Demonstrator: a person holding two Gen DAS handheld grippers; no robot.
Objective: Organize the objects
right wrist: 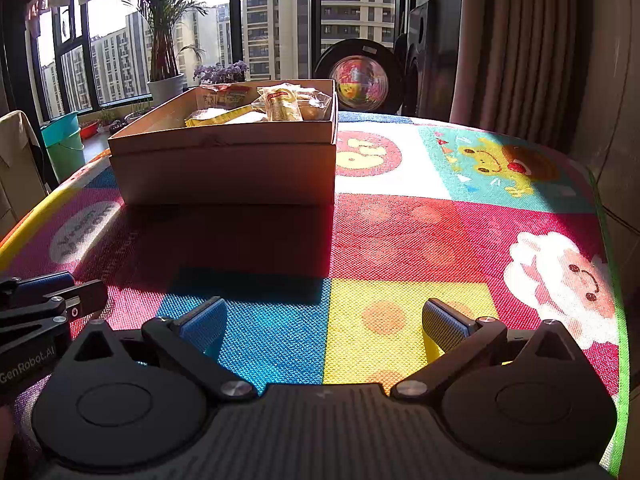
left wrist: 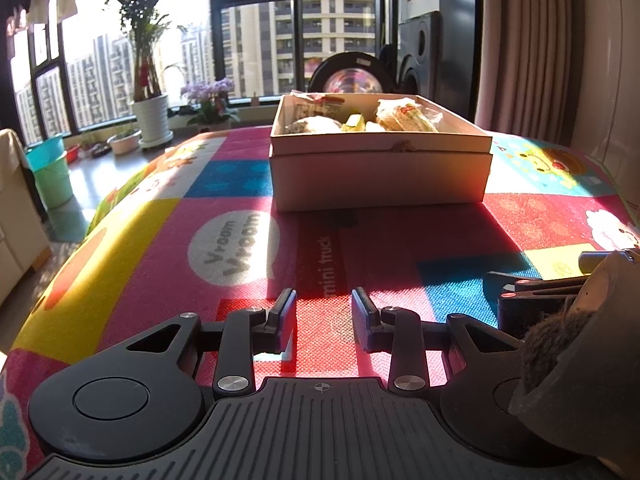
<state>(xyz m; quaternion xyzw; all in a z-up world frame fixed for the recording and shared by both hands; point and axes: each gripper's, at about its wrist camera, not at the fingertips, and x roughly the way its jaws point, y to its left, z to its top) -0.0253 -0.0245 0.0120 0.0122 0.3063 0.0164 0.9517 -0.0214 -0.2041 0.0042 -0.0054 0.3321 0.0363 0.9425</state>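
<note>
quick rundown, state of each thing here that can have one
left gripper: open, narrow gap, holding nothing
right gripper: open wide, holding nothing
cardboard box: open, no lid on, upright on the mat
snack packets: inside the box, wrapped
play mat: spread flat, partly sunlit

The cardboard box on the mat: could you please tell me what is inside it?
The box holds wrapped snack packets: a clear-wrapped one, a yellow one, others behind. Its near wall hides the bottom, so how many lie there cannot be told.
</note>
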